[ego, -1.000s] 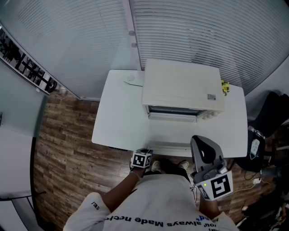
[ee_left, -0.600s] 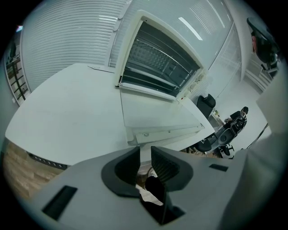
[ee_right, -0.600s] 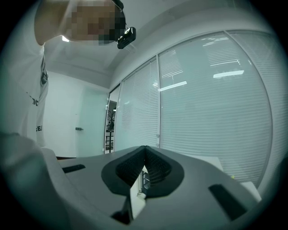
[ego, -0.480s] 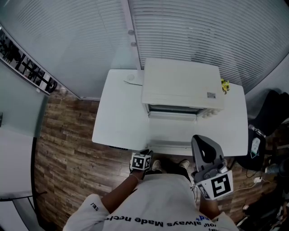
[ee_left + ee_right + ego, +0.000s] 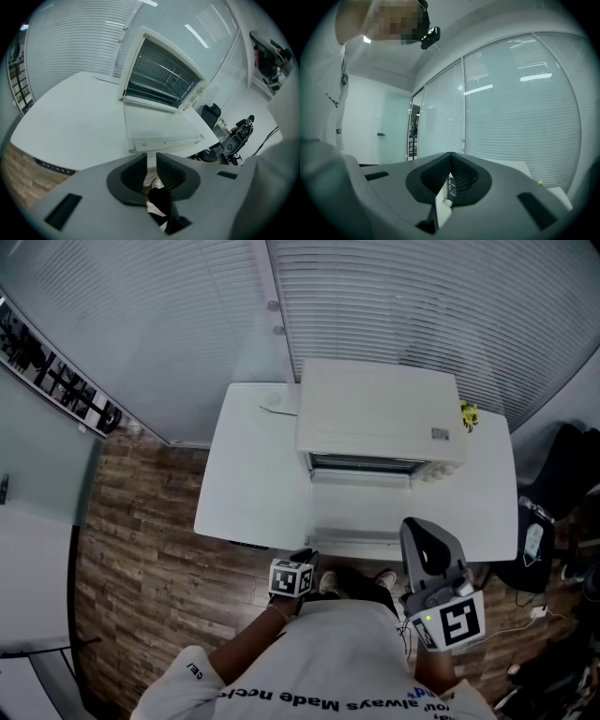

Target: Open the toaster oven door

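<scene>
A white toaster oven (image 5: 380, 413) stands at the back of the white table (image 5: 253, 474). Its glass door (image 5: 361, 512) lies folded down flat toward me, with the handle (image 5: 356, 542) at the table's front edge. The left gripper view looks into the open oven (image 5: 159, 77) over the lowered door (image 5: 159, 124). My left gripper (image 5: 306, 557) hangs below the table's front edge, clear of the handle. Its jaws (image 5: 151, 157) stand a narrow gap apart with nothing between them. My right gripper (image 5: 413, 525) is held at the right, near my body. It (image 5: 451, 154) is shut and empty and points up toward the blinds.
A small yellow object (image 5: 468, 416) sits by the oven's right rear corner. Dark chairs and gear (image 5: 562, 474) crowd the floor to the right of the table. Window blinds (image 5: 422, 306) run behind the table. Wooden floor (image 5: 141, 549) lies to the left.
</scene>
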Available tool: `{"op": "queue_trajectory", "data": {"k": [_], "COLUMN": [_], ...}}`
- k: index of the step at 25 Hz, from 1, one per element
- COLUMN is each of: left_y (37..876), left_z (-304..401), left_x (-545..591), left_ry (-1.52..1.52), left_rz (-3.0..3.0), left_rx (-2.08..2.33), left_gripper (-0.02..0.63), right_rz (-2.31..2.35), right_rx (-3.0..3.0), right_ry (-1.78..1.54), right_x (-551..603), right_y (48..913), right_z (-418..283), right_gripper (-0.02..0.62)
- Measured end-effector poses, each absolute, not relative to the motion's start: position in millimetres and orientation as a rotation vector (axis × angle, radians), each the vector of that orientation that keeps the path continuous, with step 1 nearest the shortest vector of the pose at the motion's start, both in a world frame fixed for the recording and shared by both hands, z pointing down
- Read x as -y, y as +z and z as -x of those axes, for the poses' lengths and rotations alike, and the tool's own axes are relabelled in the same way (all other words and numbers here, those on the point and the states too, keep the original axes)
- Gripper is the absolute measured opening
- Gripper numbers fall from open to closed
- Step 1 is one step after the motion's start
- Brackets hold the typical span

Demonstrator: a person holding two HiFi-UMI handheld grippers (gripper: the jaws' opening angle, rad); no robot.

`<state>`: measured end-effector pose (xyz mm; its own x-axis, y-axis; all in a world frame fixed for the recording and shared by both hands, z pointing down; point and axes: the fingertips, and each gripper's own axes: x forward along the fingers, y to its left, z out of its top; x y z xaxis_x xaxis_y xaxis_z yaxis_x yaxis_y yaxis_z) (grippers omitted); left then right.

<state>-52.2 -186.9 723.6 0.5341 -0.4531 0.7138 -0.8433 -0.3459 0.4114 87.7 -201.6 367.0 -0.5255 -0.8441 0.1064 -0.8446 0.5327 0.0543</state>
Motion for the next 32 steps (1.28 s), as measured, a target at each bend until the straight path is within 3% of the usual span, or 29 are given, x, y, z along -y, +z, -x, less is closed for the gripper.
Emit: {"op": "queue_trajectory", "data": {"k": [32], "left_y": [410.4], "left_z": [33.0], "left_x": [262.2], "left_ry": [-0.046], "left_rz": [-2.59], "left_rx": [1.18], "left_gripper": [0.041], "right_rz": [-1.482], "right_rx": [2.603], "right_ry": [-0.017], "right_x": [199.8], "right_y": [364.5], "right_z": [-96.1], "right_gripper": [0.008]}}
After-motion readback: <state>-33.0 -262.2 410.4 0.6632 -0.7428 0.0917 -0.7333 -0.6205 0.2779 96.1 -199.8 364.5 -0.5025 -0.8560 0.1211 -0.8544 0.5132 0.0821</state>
